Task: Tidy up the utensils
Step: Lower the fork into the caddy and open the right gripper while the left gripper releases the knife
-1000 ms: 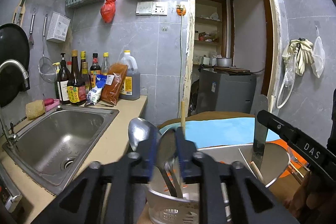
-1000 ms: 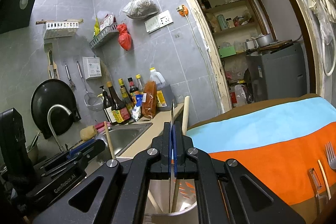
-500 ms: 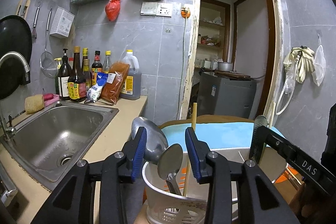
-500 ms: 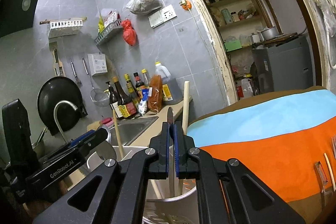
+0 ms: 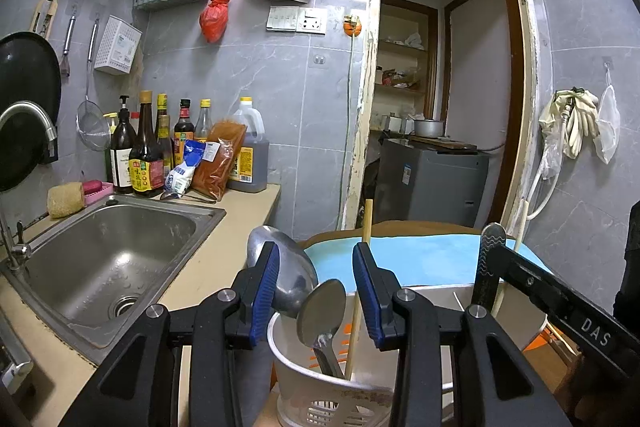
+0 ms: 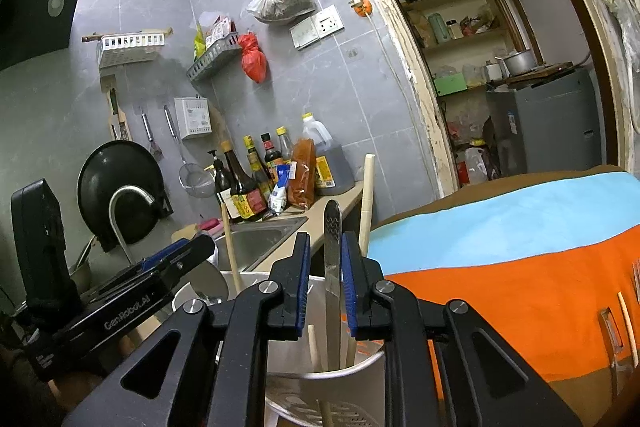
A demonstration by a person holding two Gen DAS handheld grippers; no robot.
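Note:
A white slotted utensil holder (image 5: 320, 395) (image 6: 352, 363) stands just under both grippers. It holds a small metal spoon (image 5: 322, 311), a large ladle (image 5: 280, 267) and a wooden chopstick (image 5: 362, 267). My left gripper (image 5: 315, 259) is open, and the small spoon stands free between its blue pads. In the right wrist view a metal knife handle (image 6: 332, 267) with a wavy pattern stands upright in the holder. My right gripper (image 6: 325, 247) has its jaws opening around that handle, with a slim gap on each side.
A steel sink (image 5: 100, 259) and a row of sauce bottles (image 5: 148, 147) lie to the left on the counter. To the right is a table under a blue and orange cloth (image 6: 520, 247), with a fork and a chopstick (image 6: 624, 311) on it. A doorway is behind.
The left jaws spread apart off the small spoon, which now stands in the holder. The right jaws, pinched on the knife handle before, have parted from it.

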